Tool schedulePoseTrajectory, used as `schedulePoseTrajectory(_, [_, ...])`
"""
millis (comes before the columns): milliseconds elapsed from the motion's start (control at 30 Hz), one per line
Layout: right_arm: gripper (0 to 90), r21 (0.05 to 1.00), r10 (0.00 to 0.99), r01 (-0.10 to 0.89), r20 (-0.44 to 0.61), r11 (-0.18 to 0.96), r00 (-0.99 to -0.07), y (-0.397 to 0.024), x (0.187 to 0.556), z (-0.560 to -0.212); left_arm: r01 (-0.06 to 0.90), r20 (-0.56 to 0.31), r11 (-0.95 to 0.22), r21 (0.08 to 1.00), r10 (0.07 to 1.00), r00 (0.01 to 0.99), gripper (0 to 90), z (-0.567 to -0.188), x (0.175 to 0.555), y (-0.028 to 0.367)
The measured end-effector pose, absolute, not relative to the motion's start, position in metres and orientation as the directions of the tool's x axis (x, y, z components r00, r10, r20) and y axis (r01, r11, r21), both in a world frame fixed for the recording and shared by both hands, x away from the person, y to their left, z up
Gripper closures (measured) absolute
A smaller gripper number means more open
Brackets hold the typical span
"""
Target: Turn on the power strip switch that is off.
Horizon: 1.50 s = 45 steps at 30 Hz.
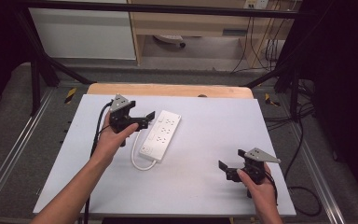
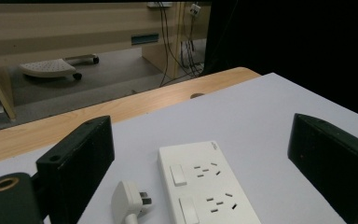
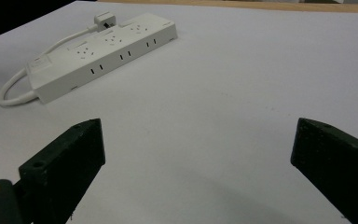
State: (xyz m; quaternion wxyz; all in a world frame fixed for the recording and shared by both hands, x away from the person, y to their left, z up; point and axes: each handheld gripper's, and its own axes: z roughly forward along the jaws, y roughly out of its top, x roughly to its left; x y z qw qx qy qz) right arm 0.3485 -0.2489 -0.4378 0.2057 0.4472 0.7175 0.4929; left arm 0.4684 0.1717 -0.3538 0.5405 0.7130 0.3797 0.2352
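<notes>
Lying flat on the pale grey table (image 1: 205, 154), left of centre: a white plastic power strip with several sockets and rocker switches (image 1: 161, 136), its long axis running away from the near edge and slightly rightward. From its near end, a short white cord (image 1: 139, 162) looping back along the left side, ending in a white three-pin plug (image 2: 129, 199) resting on the table just beside the strip's body.

Left tongs (image 1: 150, 117) hovering at the far left part of the strip, jaws spread wide, nothing between them; seen along those jaws, the strip's end and the plug both sitting in the gap. Right tongs (image 1: 230, 162) well apart from the strip near the right front of the table, likewise spread open and empty.

Likely handling: rigid moulded shell, light to moderate in weight, not fragile, but smooth and glossy, so prone to slipping under a weak pinch. Best hold probably across the narrow width, pads on the two long side walls, near the middle for balance. Top face poorer: switches could be toggled. Cord stiff yet springy, likely to drag and swing the plug when the strip moves. Plug itself small and hard, best pinched on its flat sides, clear of the pins.
</notes>
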Motion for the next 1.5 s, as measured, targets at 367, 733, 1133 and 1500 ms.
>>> schedulePoseTrajectory(367, [3.1,0.893,0.846,0.437,0.147,0.11,-0.512,-0.251,0.348,-0.437,0.291,-0.06,-0.144,0.946,0.803,0.593,7.4,-0.36,0.48,0.165])
schedulePoseTrajectory(733, [3.1,0.894,0.845,0.435,0.147,0.11,-0.514,-0.251,0.349,-0.437,0.295,-0.047,-0.158,0.942,0.81,0.584,7.7,-0.366,0.491,0.157])
schedulePoseTrajectory(1133, [3.1,0.893,0.846,0.437,0.148,0.109,-0.513,-0.252,0.349,-0.437,0.314,-0.041,-0.169,0.934,0.823,0.566,8.3,-0.376,0.504,0.153])
schedulePoseTrajectory(1500, [3.1,0.892,0.846,0.438,0.149,0.108,-0.512,-0.251,0.35,-0.437,0.343,-0.049,-0.168,0.924,0.839,0.542,9.5,-0.386,0.513,0.155])
